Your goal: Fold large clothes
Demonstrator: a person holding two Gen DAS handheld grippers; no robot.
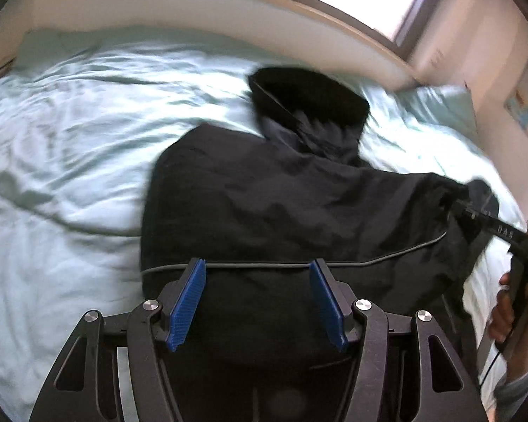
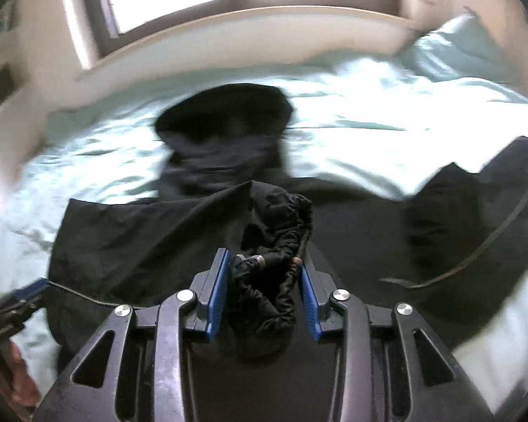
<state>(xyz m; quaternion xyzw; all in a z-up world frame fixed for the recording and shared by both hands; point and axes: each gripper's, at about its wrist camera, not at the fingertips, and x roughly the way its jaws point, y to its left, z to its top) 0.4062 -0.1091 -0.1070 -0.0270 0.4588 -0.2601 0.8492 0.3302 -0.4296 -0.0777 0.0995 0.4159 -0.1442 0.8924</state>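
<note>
A black hooded jacket (image 1: 264, 193) lies on the pale green bed (image 1: 70, 123), its hood (image 1: 309, 98) towards the far board. My left gripper (image 1: 257, 270) hovers open over the jacket's near part, by a grey hem cord (image 1: 264, 264), with nothing pressed between its blue pads. In the right wrist view my right gripper (image 2: 264, 258) is shut on the bunched elastic sleeve cuff (image 2: 278, 232), lifted above the jacket body (image 2: 140, 232). The left wrist view shows the right gripper (image 1: 464, 211) at the right edge, pulling that sleeve up. The left gripper (image 2: 31, 290) shows at the lower left.
A curved white bed board (image 1: 228, 3) and windows stand behind the bed. A pale green pillow (image 2: 457, 45) lies at the far right corner. Another fold of the jacket (image 2: 475, 218) with a grey cord spreads to the right. A person's hand (image 1: 514, 316) holds the right tool.
</note>
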